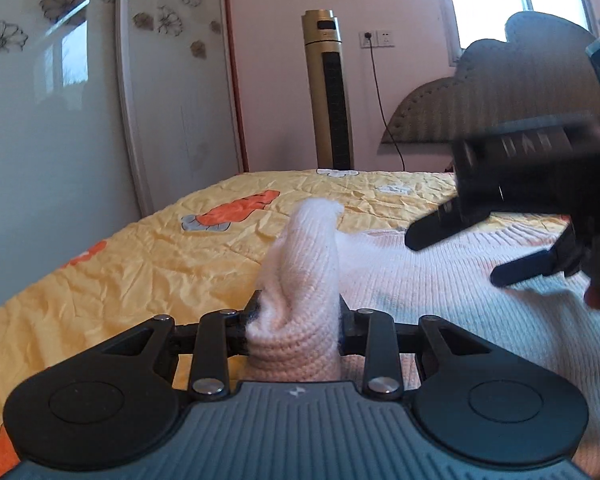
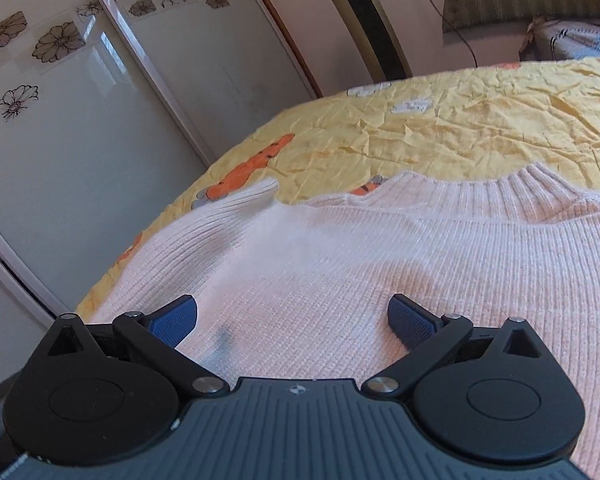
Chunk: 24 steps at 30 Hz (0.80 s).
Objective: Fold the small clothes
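left claw (image 1: 298,320) clamped on sweater (image 2: 340,264) sleeve (image 1: 304,264), raised | right claw (image 2: 292,320) spread wide above sweater | sweater lies on bed (image 2: 480,128)

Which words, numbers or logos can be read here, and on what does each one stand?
None can be read for certain.
Raised letters on the open right gripper's body: too blurred.
Small emblem without letters on the left gripper, which is shut on the pink sweater sleeve.
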{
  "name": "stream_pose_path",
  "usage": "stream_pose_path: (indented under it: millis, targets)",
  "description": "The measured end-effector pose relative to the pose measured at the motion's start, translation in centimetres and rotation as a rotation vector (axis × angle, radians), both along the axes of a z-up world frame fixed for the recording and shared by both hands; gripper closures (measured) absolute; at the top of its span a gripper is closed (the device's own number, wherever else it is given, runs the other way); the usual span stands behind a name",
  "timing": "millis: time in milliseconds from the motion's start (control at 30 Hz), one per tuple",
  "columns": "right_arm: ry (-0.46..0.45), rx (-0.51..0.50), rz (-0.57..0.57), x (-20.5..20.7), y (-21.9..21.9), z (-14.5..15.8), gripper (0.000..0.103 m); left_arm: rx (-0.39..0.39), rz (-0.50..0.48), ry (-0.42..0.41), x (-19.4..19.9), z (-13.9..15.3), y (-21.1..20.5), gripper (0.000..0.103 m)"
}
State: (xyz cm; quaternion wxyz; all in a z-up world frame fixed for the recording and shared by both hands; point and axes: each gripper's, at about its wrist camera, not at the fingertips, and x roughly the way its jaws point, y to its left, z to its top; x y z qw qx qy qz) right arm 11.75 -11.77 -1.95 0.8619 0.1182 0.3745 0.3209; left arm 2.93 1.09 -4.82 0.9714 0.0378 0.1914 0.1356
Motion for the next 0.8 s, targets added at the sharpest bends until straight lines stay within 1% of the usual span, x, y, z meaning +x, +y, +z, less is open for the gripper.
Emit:
stream_pose_path:
  millis: [67,100,167,233,300,367,433,500,567,633,733,767,800]
  targets:
    - [0.106,0.0,0.003,1.4,0.1,1.2,0.001,-0.015,-0.003,0.005,0.2,0.0,0.2,0.072]
    - [0.154,0.011,0.018,2.0,0.4,1.9,0.004,-0.024,-0.002,0.01,0.3,0.0,0.3,0.072]
    - [0.19,0.036,0.06,2.6,1.3,3.1,0.007,-0.041,0.001,0.019,0.4,0.0,0.5,0.072]
    - [0.215,0.03,0.104,3.1,3.0,4.0,0.007,-0.053,-0.001,0.016,0.3,-0.1,0.6,0.072]
    - [0.269,0.004,0.141,4.0,5.2,4.1,0.008,-0.057,-0.005,0.01,0.2,-0.1,0.7,0.072]
    - [0.295,-0.041,0.176,4.6,7.7,4.0,0.008,-0.053,-0.012,0.005,0.0,-0.1,0.6,0.072]
    - [0.298,-0.139,0.208,5.3,10.8,3.8,0.011,-0.039,-0.023,0.0,-0.1,-0.1,0.4,0.071]
    - [0.281,-0.256,0.231,5.4,13.7,3.7,0.011,-0.014,-0.046,-0.011,-0.3,-0.1,-0.2,0.071]
    - [0.255,-0.389,0.284,5.2,16.6,3.6,0.012,0.018,-0.072,-0.022,-0.5,0.0,-0.8,0.071]
    - [0.251,-0.506,0.334,5.0,19.0,3.2,0.012,0.043,-0.09,-0.025,-0.6,0.0,-1.4,0.071]
    - [0.242,-0.618,0.365,4.7,21.2,2.3,0.011,0.042,-0.093,-0.021,-0.5,0.0,-1.4,0.071]
    - [0.228,-0.66,0.375,4.5,21.7,1.9,0.013,0.037,-0.093,-0.021,-0.6,0.0,-1.4,0.071]
    - [0.206,-0.696,0.386,4.1,22.0,1.5,0.022,0.033,-0.092,-0.021,-0.5,0.0,-1.4,0.071]
